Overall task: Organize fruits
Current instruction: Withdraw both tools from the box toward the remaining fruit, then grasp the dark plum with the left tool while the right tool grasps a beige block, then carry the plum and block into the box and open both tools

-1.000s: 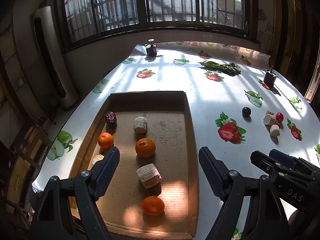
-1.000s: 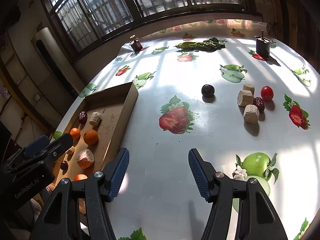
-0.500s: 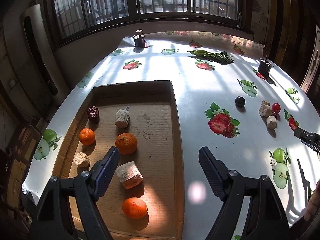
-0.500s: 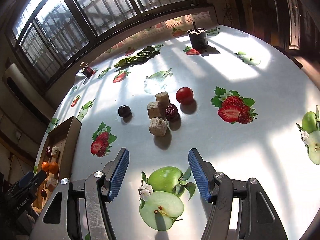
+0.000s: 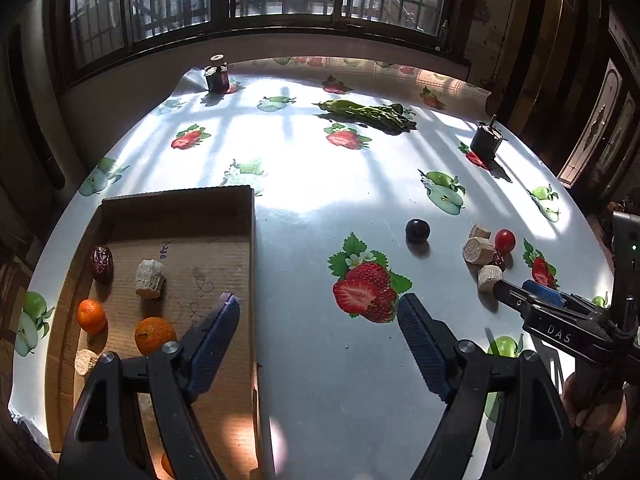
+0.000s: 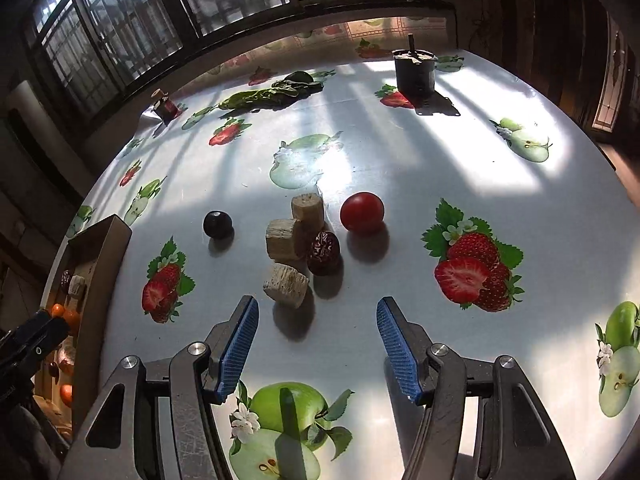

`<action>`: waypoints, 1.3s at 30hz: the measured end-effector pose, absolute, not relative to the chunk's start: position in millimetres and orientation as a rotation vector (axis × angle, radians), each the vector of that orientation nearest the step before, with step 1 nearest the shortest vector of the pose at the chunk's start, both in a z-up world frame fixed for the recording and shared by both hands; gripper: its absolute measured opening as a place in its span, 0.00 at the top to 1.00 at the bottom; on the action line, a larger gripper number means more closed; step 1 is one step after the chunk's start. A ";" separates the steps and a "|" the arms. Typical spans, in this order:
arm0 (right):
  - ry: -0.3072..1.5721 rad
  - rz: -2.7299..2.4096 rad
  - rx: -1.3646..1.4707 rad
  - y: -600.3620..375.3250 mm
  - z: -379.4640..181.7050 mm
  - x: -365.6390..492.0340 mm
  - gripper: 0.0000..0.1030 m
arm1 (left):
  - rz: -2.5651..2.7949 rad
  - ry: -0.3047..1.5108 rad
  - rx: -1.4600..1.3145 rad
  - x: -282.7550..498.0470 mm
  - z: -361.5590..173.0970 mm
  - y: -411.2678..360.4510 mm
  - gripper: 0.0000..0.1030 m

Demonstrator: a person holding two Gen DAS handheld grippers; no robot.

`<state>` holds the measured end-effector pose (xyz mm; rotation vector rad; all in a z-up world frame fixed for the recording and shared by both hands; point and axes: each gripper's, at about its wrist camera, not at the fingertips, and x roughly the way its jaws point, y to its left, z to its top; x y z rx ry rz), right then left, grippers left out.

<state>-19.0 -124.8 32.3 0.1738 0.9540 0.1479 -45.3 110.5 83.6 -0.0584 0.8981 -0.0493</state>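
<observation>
bare fruit-print tablecloth (image 5: 320,380) lies between both empty, parted grippers – left gripper (image 5: 318,332), right gripper (image 6: 318,344) – shallow brown cardboard tray (image 5: 252,264) at left holds small oranges (image 5: 154,334), dried dates, cork-like chunks.

Left hand-held gripper (image 5: 318,336) agape, empty; right hand-held gripper (image 6: 318,344) likewise.

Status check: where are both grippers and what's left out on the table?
Left gripper open, empty, by the box. Right gripper open, empty, just short of the nearest beige chunk. Date, tomato, dark plum still out. Nothing blocking.
</observation>
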 end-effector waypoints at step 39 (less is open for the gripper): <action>0.830 0.309 0.240 -105.7 25.7 -23.8 0.71 | -0.196 0.931 -0.071 -18.2 74.3 108.6 0.78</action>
